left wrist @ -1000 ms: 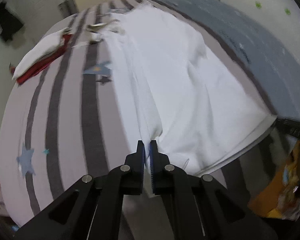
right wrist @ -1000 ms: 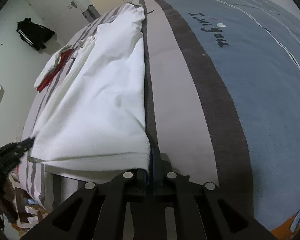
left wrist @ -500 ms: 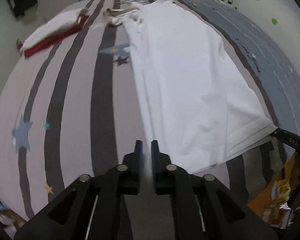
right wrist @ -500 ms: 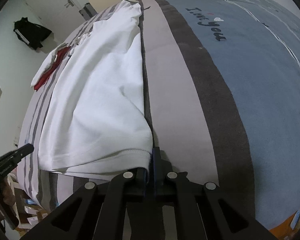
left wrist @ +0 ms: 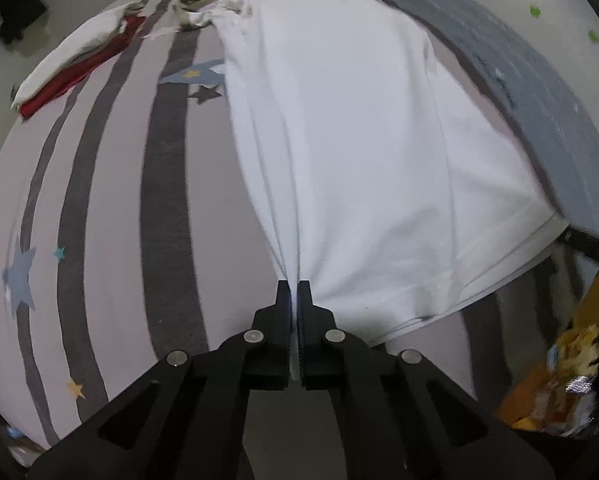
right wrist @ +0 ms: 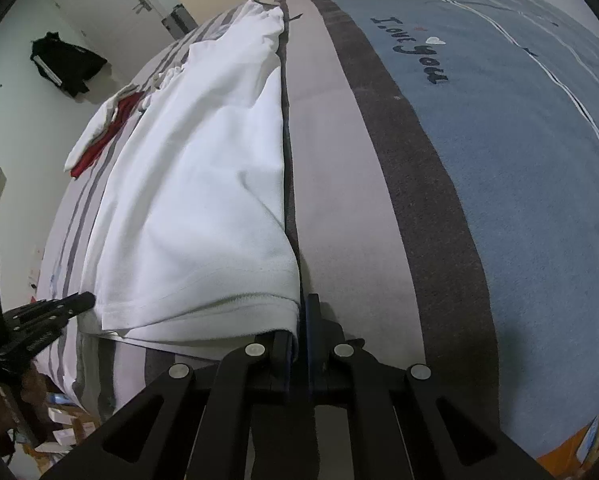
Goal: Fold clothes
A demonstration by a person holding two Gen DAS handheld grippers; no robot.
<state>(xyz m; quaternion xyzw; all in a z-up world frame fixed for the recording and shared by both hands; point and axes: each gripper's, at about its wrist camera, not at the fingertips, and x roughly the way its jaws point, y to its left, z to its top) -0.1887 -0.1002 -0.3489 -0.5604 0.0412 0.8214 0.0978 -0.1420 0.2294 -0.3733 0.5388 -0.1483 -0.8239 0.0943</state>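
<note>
A white shirt (left wrist: 359,140) lies lengthwise on the striped bed, collar end far away, hem towards me. My left gripper (left wrist: 293,292) has its jaws closing on the shirt's near left hem corner; the cloth runs in pleats into the narrow gap between the pads. In the right wrist view the same shirt (right wrist: 203,184) fills the left half, and my right gripper (right wrist: 303,304) is shut on its near right hem corner. Each gripper shows in the other's view: the left gripper (right wrist: 75,300) at the left edge, the right gripper (left wrist: 579,238) at the right edge.
A red and white pile of clothes (left wrist: 71,72) lies at the bed's far left. The striped sheet (left wrist: 119,200) is bare left of the shirt, and a blue blanket (right wrist: 499,120) covers the right side. Orange bags (left wrist: 559,380) and boxes (right wrist: 67,420) sit beyond the bed's near edge.
The left gripper's jaws parted a little half a second ago and have come together again on the hem corner, lower over the bed. The right gripper kept still.
</note>
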